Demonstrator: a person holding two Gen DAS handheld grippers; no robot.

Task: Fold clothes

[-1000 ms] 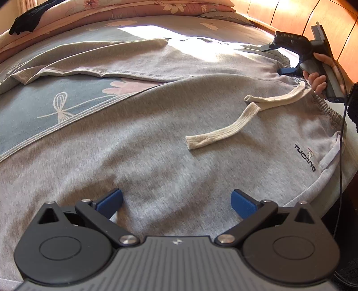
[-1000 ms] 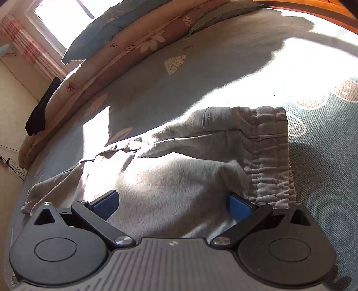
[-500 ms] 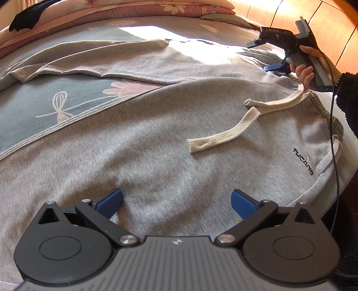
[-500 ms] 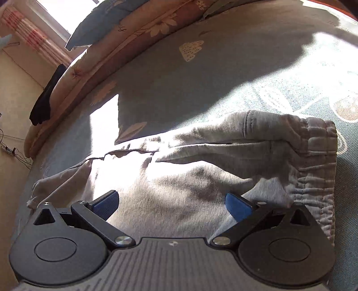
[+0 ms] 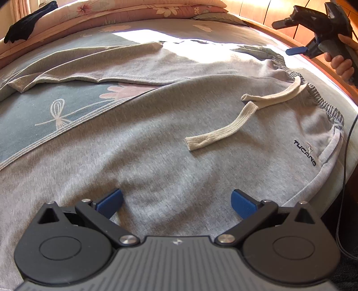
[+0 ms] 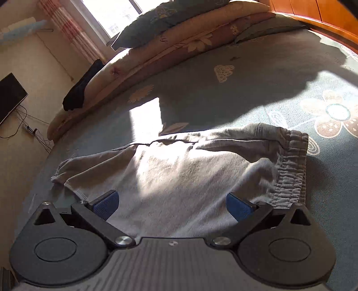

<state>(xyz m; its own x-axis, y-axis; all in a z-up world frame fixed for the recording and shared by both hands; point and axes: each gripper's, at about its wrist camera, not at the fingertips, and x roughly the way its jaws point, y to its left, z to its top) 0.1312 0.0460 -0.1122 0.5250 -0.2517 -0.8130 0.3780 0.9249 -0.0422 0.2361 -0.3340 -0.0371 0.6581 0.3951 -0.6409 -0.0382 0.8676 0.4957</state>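
Note:
Grey sweatpants (image 5: 156,156) lie spread flat on the bed, waistband (image 5: 322,100) to the right, a cream drawstring (image 5: 226,132) across the front and a TUCANO logo (image 5: 305,152) near the pocket. My left gripper (image 5: 176,201) hovers open over the near leg, holding nothing. The right gripper (image 5: 297,48), held by a hand (image 5: 340,65), is raised above the far end of the waistband. In the right wrist view the right gripper (image 6: 172,203) is open above the sweatpants (image 6: 179,179), with the waistband (image 6: 290,170) at its right.
The bed carries a grey-blue floral sheet (image 5: 56,107). Folded quilts and pillows (image 6: 190,38) are stacked at the far side with a black garment (image 6: 80,89) draped over them. A wooden headboard (image 5: 279,13) runs along the right. A cable (image 5: 344,170) hangs at the bed's right edge.
The right gripper has lifted up and away from the waistband, staying open. The left gripper has risen slightly above the near leg. The sweatpants lie unchanged.

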